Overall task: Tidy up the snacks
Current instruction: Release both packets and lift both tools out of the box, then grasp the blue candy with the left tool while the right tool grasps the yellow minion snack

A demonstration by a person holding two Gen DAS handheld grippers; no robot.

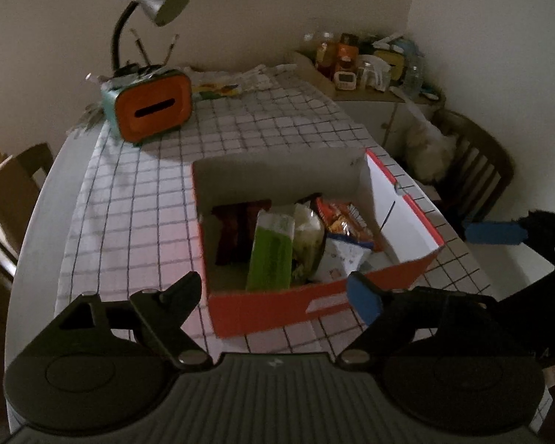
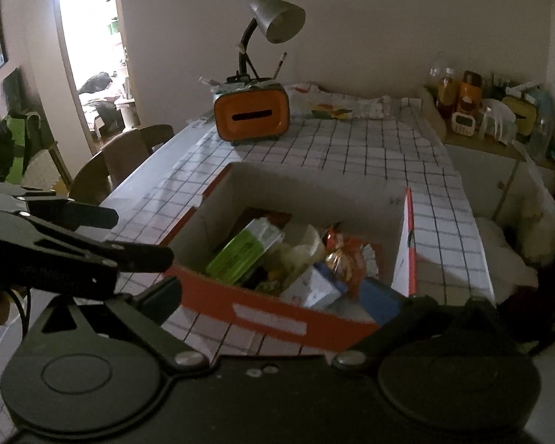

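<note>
Dim dining-room counter [image 1: 137, 199] under a checked cloth carries the orange shoebox [image 1: 277, 307] at centre, snack packets [image 1: 299, 244] stood upright inside for sorting, while left tongs [image 1: 277, 292] and right tongs [image 2: 277, 296] at six o'clock hang spread, pinching nothing.

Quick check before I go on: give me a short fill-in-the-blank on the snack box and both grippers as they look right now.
1. The snacks sit inside an open ____ cardboard box.
2. The tall packet standing at the near wall of the box is ____.
3. The left gripper and the right gripper both have their jaws ____, with nothing held.
4. At the far end of the table, the lamp stands behind an orange ____ box.

Missing words: orange; green; open; tissue
</note>
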